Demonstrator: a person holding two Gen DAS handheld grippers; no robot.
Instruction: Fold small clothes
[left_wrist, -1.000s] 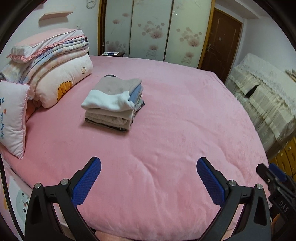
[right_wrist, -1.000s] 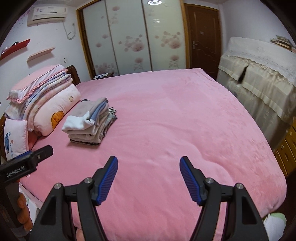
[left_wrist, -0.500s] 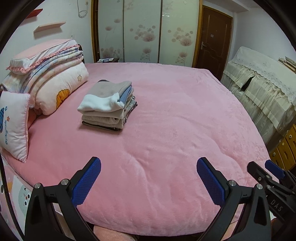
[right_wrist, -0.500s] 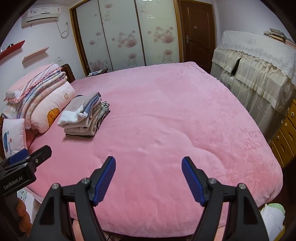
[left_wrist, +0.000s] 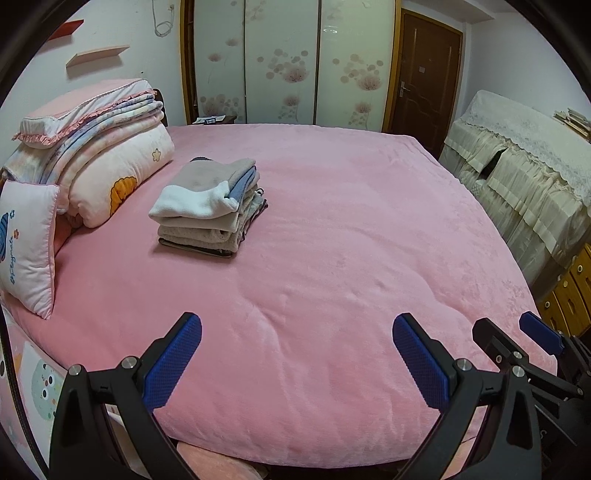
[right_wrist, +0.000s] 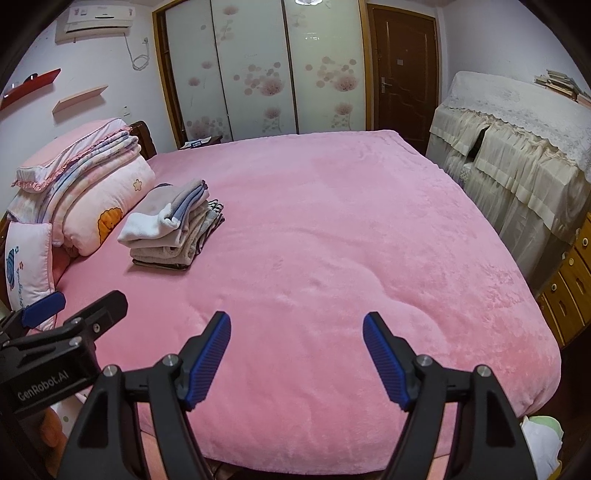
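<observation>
Pink bed (left_wrist: 332, 258) showing fuller as both views pull back; folded clothes stack (left_wrist: 208, 206) lying untouched; left gripper (left_wrist: 297, 363), right gripper (right_wrist: 297, 360) staying spread wide, holding nothing.

Colours and patterns, bedroom lot

Bed cover (left_wrist: 332, 258) plain pink; folded clothes (left_wrist: 207, 206) ahead-left of the tool, grey, white, blue, beige; quilt (left_wrist: 110, 184) pale pink, orange motif; wardrobe doors (left_wrist: 288, 62) white, pink blossoms; tool pads (left_wrist: 173, 362) blue on black.

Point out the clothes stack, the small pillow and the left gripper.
clothes stack (left_wrist: 207, 199), left wrist view, white top garment.
small pillow (left_wrist: 27, 243), left wrist view, its front face.
left gripper (left_wrist: 297, 363), left wrist view, midway between fingertips.
</observation>
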